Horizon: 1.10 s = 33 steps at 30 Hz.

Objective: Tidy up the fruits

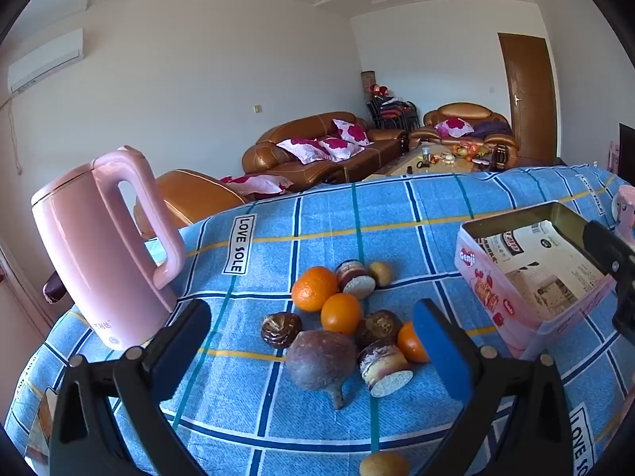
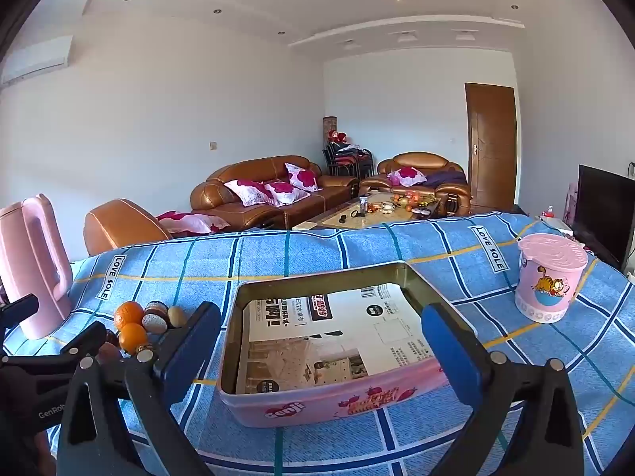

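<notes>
A heap of fruit lies on the blue checked tablecloth (image 1: 325, 222): three oranges (image 1: 313, 288), a large purple fruit (image 1: 320, 359), dark round fruits (image 1: 281, 329), cut halves (image 1: 383, 367) and small brown fruits (image 1: 381, 273). My left gripper (image 1: 309, 347) is open and empty, its jaws either side of the heap, just above it. A pink tin box (image 2: 317, 406), lined with a printed sheet, stands to the right of the heap. My right gripper (image 2: 321, 341) is open and empty over the box. The fruit also shows at the left of the right wrist view (image 2: 129, 314).
A pink kettle (image 1: 103, 246) stands left of the fruit. A pink lidded cup (image 2: 549, 277) stands right of the box. Another small brown fruit (image 1: 383, 464) lies near the table's front edge. Sofas and a coffee table are behind the table.
</notes>
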{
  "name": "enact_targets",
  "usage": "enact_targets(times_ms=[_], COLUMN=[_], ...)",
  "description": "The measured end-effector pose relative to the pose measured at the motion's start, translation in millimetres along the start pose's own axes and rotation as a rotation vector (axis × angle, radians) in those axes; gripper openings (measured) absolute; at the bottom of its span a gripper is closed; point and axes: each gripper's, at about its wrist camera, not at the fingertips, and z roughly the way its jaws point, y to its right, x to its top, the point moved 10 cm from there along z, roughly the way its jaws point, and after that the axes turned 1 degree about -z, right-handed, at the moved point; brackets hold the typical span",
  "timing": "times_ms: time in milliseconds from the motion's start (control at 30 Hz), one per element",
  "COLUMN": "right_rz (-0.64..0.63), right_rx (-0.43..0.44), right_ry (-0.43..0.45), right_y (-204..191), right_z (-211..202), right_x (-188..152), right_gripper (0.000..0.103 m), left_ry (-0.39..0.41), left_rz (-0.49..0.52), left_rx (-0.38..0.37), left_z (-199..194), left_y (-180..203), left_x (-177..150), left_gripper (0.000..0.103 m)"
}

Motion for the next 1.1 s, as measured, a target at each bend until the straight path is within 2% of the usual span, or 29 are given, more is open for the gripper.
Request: enact_targets(times_ms=[167, 433, 567, 833, 1100], right_rz=[-0.002, -0.010, -0.022, -0.052, -0.059], right_rx=[0.007, -0.014, -0.028, -0.047, -0.036], right_ry=[-0.008, -0.017, -0.010, 0.008, 0.002], right_y=[-5, 1, 3, 3, 0], right_z=[2, 5, 5, 9, 11], right_x=[-1, -3, -2, 3, 3], right_gripper=[0.102, 0.102, 0.102, 0.102, 0.102], left_ry=[0.005, -0.029, -0.036, -0.102, -0.083], left_rz=[-0.014, 0.000, -0.018, -0.089, -0.063], left_rx=[-0.018, -0.045, -0.061, -0.125, -0.124], left_z=[-9, 5, 7, 17, 13], left_y=[4, 5, 3, 0, 4], left_x=[-4, -7, -6, -11, -10], left_gripper=[0.103, 0.103, 0.103, 0.103, 0.103])
